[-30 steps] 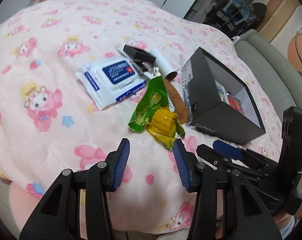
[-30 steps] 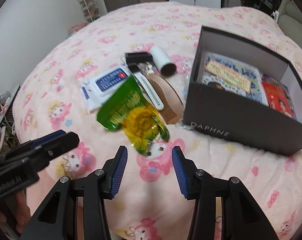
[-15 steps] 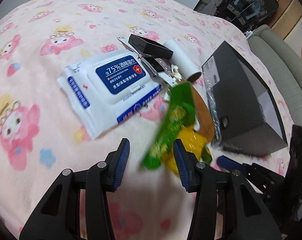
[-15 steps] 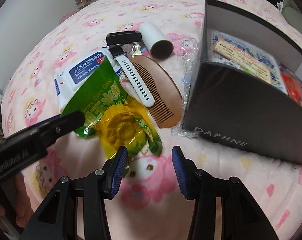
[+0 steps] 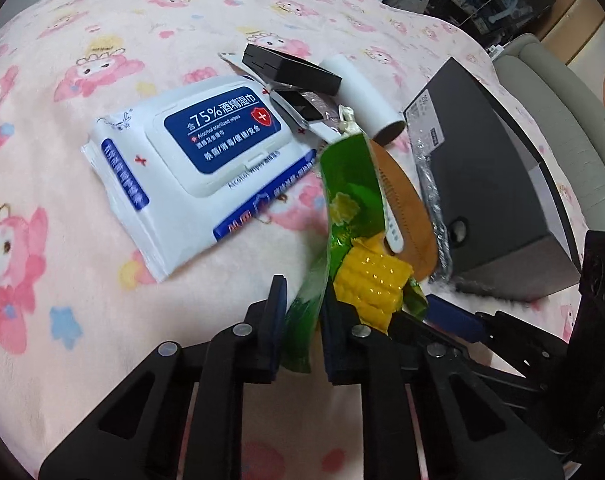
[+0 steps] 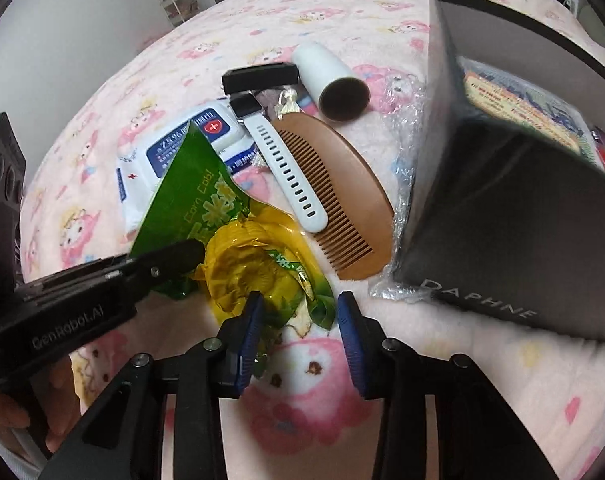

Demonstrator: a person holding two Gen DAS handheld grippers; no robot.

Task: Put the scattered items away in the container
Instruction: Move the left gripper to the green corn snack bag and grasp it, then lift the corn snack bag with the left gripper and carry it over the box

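Because the corn snack packet (image 5: pixel 354 216) stands up in front of the left wrist camera, most of the wooden comb (image 5: pixel 412 216) and the white watch strap (image 5: pixel 390 228) behind it is hidden, and the dark box (image 5: pixel 490 184) shows only its outer walls from that side; the right wrist view cuts the box (image 6: pixel 498 216) off at the frame edge, with just a strip of printed packets inside. The left gripper (image 5: pixel 302 312) is clamped on the packet's green edge, its blue pads nearly together with the foil pinched between them, and the packet is lifted at that end while its yellow part lies low on the pink blanket (image 5: pixel 82 272) next to the comb. The right gripper (image 6: pixel 298 320) is spread wide, holding nothing, its left pad touching or just over the packet's crumpled corner (image 6: pixel 262 252). Half a second earlier the left fingers were apart around the packet; now they have closed on it. Beyond lie the wipes pack (image 5: pixel 198 160), a black case (image 5: pixel 290 68) and a white tube (image 5: pixel 362 96).
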